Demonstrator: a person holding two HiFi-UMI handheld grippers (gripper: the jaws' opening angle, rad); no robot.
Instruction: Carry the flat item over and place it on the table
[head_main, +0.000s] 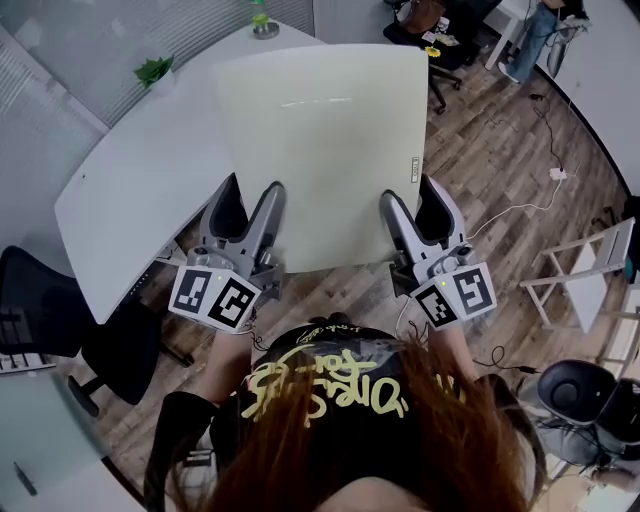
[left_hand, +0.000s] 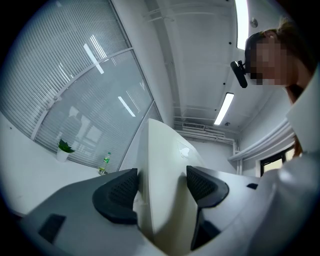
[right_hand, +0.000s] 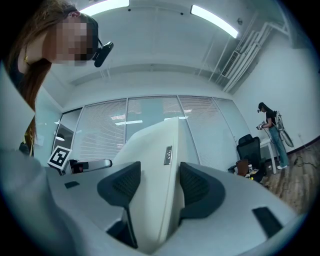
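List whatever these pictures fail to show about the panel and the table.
- Table surface beneath the flat panel: head view, covered by the panel.
- Whether the panel touches the table: no view shows the gap between them.
- Label on the panel's edge: too small to read in any view.
- Bottle: head view, cut off by the top edge.

Office: white desk (head_main: 140, 190), swivel chair (head_main: 118, 352), blinds (left_hand: 50, 75).

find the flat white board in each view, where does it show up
Head view: board at centre, overlapping the white table.
Left gripper view: lower centre, edge-on between the jaws.
Right gripper view: lower centre, edge-on between the jaws.
Shared landmark: the board's small edge label, head and right gripper views only.
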